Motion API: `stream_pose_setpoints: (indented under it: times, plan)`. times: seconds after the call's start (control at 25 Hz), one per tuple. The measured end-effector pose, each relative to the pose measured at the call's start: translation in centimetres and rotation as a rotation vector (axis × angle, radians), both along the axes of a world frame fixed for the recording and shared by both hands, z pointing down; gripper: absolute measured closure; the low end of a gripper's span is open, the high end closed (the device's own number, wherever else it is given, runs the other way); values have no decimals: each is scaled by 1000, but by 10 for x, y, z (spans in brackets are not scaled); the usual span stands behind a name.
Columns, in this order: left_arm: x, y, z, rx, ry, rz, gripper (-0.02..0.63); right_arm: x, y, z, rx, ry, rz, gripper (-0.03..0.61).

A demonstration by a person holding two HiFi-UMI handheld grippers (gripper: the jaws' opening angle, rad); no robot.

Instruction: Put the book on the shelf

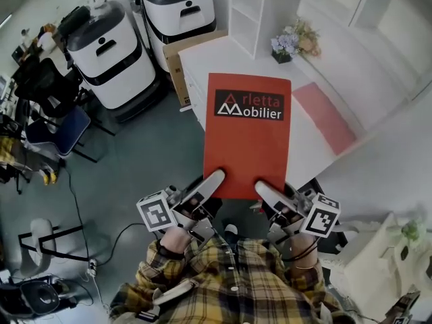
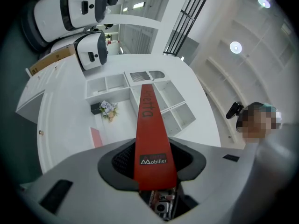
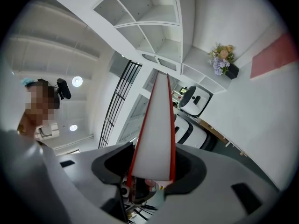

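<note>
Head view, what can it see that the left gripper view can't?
Only the head view shows the left tongs and right tongs together, pinching the near edge of the red book, plus plaid sleeves and a blue chair. Only the left gripper view shows ceiling lights and a black railing. Both show the red book, the flowers, the white shelf and two white machines.

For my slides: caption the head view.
Left hand-held gripper and right hand-held gripper hold a red book by a white table.
</note>
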State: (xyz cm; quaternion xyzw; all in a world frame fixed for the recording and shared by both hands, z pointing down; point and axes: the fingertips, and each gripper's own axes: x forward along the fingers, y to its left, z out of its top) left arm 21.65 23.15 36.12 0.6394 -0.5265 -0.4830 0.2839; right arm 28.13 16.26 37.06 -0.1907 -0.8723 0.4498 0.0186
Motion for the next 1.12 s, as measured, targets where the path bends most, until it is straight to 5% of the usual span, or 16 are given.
stream_pose_setpoints:
  times: [0.44, 1.12]
  plan:
    - [-48, -13, 5, 13, 12, -23, 436, -50, -15, 4, 2, 1, -22, 362]
    - [-277, -58, -4, -8, 1, 132, 436, -270, -49, -2, -18, 12, 120, 362]
